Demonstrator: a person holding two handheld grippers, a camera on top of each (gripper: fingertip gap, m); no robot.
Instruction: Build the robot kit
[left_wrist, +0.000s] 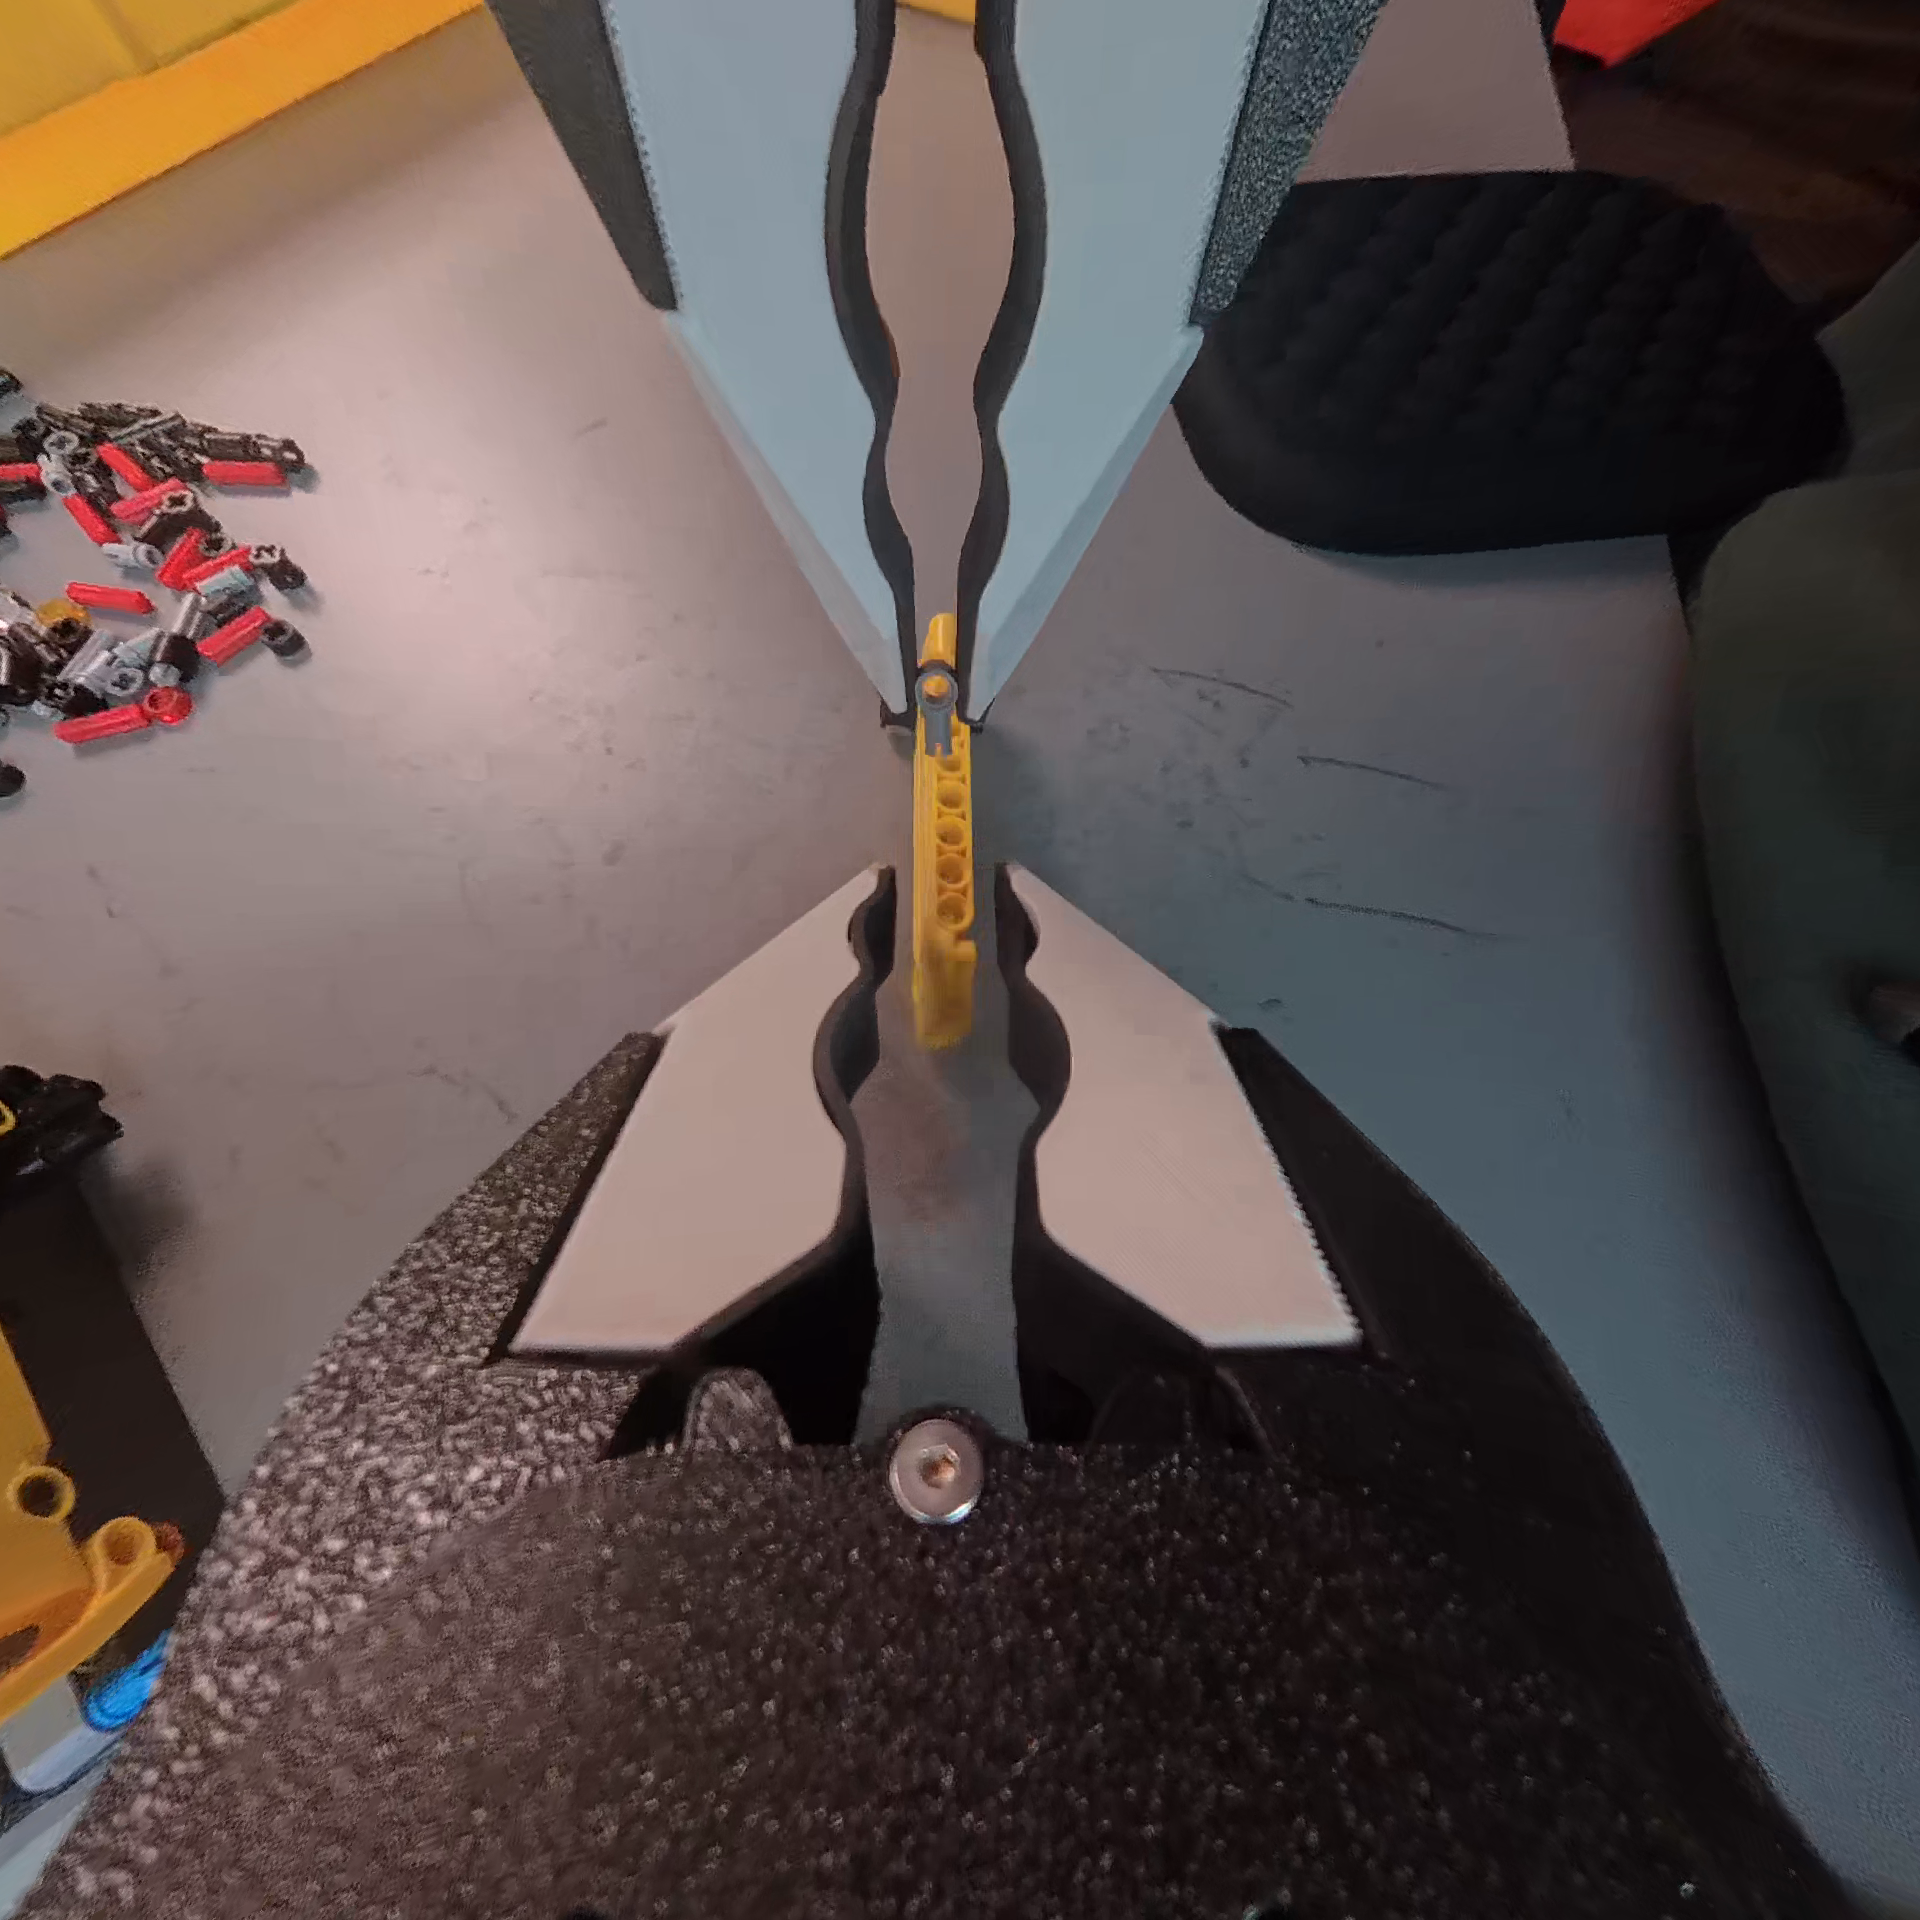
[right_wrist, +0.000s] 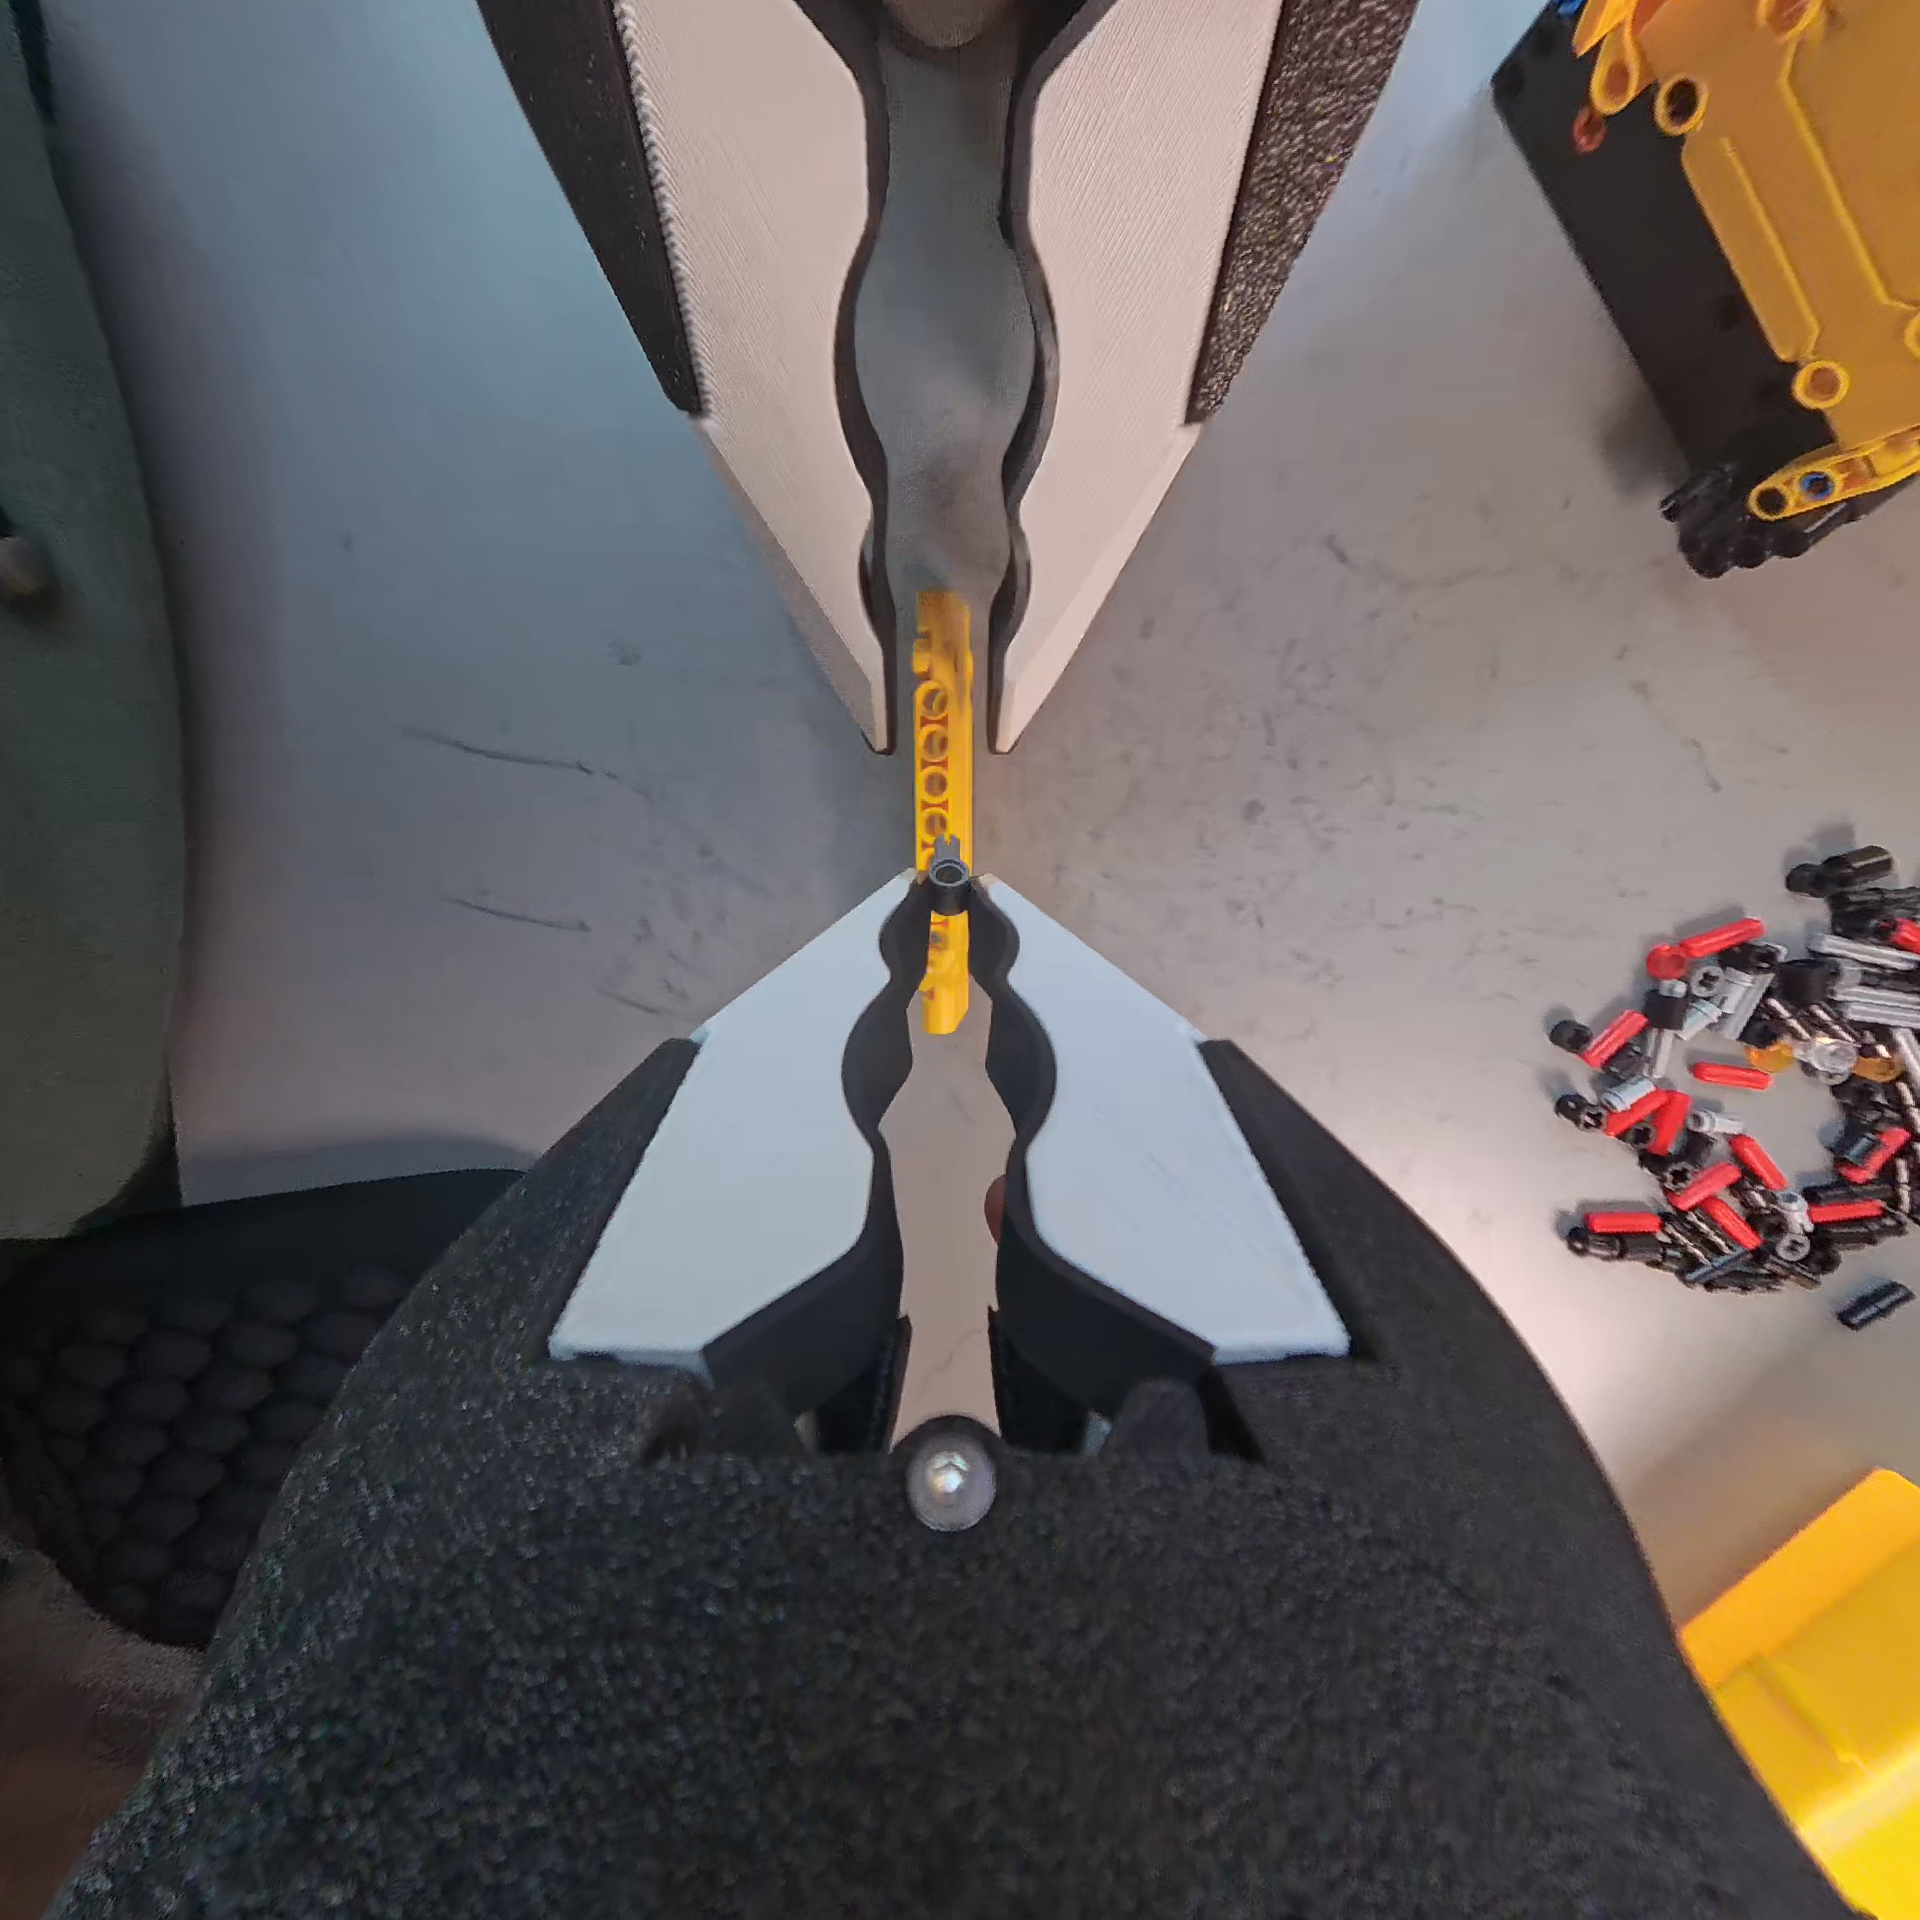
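left gripper (left_wrist: 943, 883) clamped on yellow beam (left_wrist: 941, 862), right gripper (right_wrist: 945, 883) nose-to-nose with it, pinching small grey connector (right_wrist: 948, 871) against beam

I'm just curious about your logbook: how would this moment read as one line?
left gripper: shut on yellow beam | right gripper: shut on small dark connector at the beam | loose parts pile aside on table

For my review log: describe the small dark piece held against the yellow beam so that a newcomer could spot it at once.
Over the grey table two tongs meet tip to tip along a yellow holed beam. The left tongs grip the beam; the right tongs pinch a small dark grey connector against it. Unlike the red and black loose pieces, it is off the table.
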